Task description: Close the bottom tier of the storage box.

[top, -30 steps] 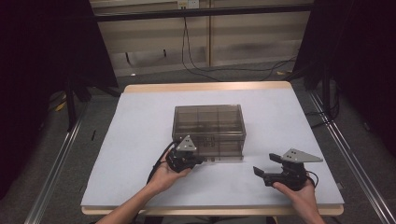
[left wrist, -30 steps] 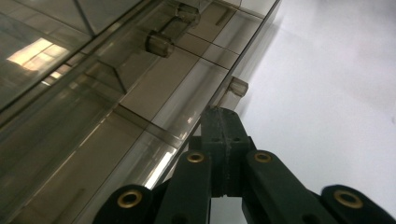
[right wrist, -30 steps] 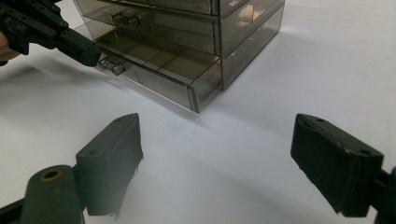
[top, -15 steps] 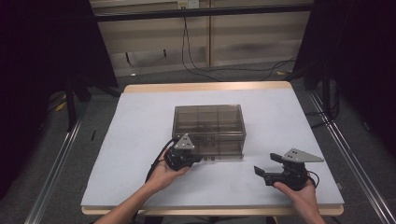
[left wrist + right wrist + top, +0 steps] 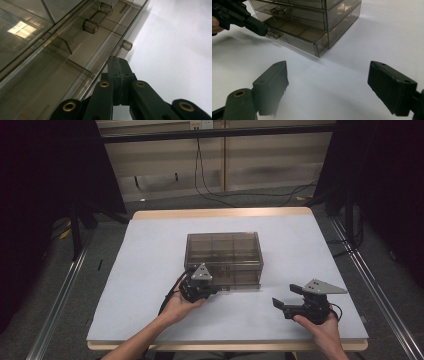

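drawer box (image 5: 223, 256): smoky see-through plastic organizer, sits about mid-desk, a bit nearer the front edge than the back. Nothing visible inside it as far as the pictures go.

bottom drawer (image 5: 294, 32): slid partway out toward the front edge, poking past the box's face.

left gripper (image 5: 212, 291): right at the drawer's front, jaws pressed together. It looks pinched on the little drawer knob (image 5: 274, 34), though the knob itself is mostly hidden behind the jaw tips, so that's a guess more than a fact.

right gripper (image 5: 279, 304): near the front right corner of the desk (image 5: 310, 240), well apart from the box, jaws spread wide with nothing between them.

how it'll handle: looks light, stiff and slick, probably a brittle kind of plastic. An empty box like that would likely skid on the smooth desk if the drawer gets yanked, so pinning the body with the free gripper seems smart. The knob is the obvious spot to grab; it's tiny and glossy, so slipping off is a real risk.

view differences: the left gripper view gets the drawer dividers and a second knob (image 5: 90, 25) close up, which are mush from the high view. The right gripper view gives the side-on look at how far the drawer sticks out. The high view is the one for where everything sits on the desk.
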Motion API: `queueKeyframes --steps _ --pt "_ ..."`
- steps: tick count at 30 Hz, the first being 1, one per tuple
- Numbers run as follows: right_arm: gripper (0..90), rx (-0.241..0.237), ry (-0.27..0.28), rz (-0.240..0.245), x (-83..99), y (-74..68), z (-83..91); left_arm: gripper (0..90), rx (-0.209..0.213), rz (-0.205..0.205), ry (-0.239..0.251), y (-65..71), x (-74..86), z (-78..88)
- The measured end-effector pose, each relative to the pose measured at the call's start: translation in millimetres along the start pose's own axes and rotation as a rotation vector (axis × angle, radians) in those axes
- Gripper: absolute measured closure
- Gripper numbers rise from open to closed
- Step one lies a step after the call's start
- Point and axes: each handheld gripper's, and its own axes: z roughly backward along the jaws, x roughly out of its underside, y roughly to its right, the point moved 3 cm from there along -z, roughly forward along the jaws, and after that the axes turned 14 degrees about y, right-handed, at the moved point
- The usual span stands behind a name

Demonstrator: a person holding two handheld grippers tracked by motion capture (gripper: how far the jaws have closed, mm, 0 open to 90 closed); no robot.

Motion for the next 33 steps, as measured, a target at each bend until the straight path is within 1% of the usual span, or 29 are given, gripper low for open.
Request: queueKeyframes --steps 2,3,4,6,7,9,13,16,17,18,19,21,22,26,29,33 --pt "16.4 -0.002 -0.001 -0.003 0.1 -0.1 -0.1 90.0 0.004 -0.003 -0.005 -0.4 -0.9 0.3" --pt "16.4 -0.003 -0.001 -0.003 0.0 -0.4 -0.3 90.0 -0.002 0.008 0.008 0.1 -2.1 -0.9" --pt "16.4 -0.005 -0.001 -0.001 -0.1 -1.3 -0.8 90.0 0.001 -0.003 0.005 -1.2 -3.5 -0.5" --pt "16.4 -0.004 -0.003 -0.001 -0.1 -1.3 -0.7 90.0 0.005 0.005 0.010 -1.8 -3.4 -0.2" --pt "16.4 -0.002 -0.001 -0.001 -0.1 -1.2 -0.8 90.0 0.005 0.020 0.034 -2.7 -3.6 0.1" --pt "16.4 -0.003 -0.002 -0.002 0.0 -1.0 -0.6 90.0 0.003 0.016 0.016 -1.7 -2.9 0.0" --pt "16.4 -0.006 -0.003 -0.001 0.1 -1.3 -0.7 90.0 0.006 0.014 0.028 -1.8 -1.4 -0.7" --pt "16.4 -0.010 -0.005 0.001 0.3 -1.8 -0.9 90.0 -0.003 0.006 0.014 -3.3 -1.4 -0.2" --pt "16.4 -0.011 -0.005 0.001 0.3 -1.8 -1.0 90.0 -0.001 0.007 0.024 -3.5 -1.2 -1.0" --pt "16.4 -0.009 -0.005 -0.001 0.3 -1.7 -1.1 90.0 -0.004 0.009 0.020 -3.8 -1.3 -0.9" --pt "16.4 -0.010 -0.004 -0.001 0.4 -1.5 -1.3 90.0 -0.004 0.017 0.034 -3.7 -1.0 -1.9" --pt "16.4 -0.009 -0.004 -0.002 0.5 -1.5 -1.6 90.0 -0.003 0.018 0.036 -4.3 -0.9 -2.2" --pt "16.4 -0.009 -0.010 0.001 0.7 -1.5 -1.7 90.0 -0.006 0.015 0.028 -5.5 -1.4 -2.0" --pt "16.4 -0.014 -0.010 0.004 0.7 -1.8 -2.3 90.0 -0.011 0.022 0.029 -7.6 -1.7 -2.8" --pt "16.4 -0.010 -0.009 0.003 0.7 -1.6 -2.3 90.0 -0.017 0.027 0.039 -8.2 -2.0 -3.9" --pt "16.4 -0.014 -0.009 0.002 0.5 -1.7 -1.8 90.0 -0.017 0.024 0.034 -9.0 -2.0 -3.7"
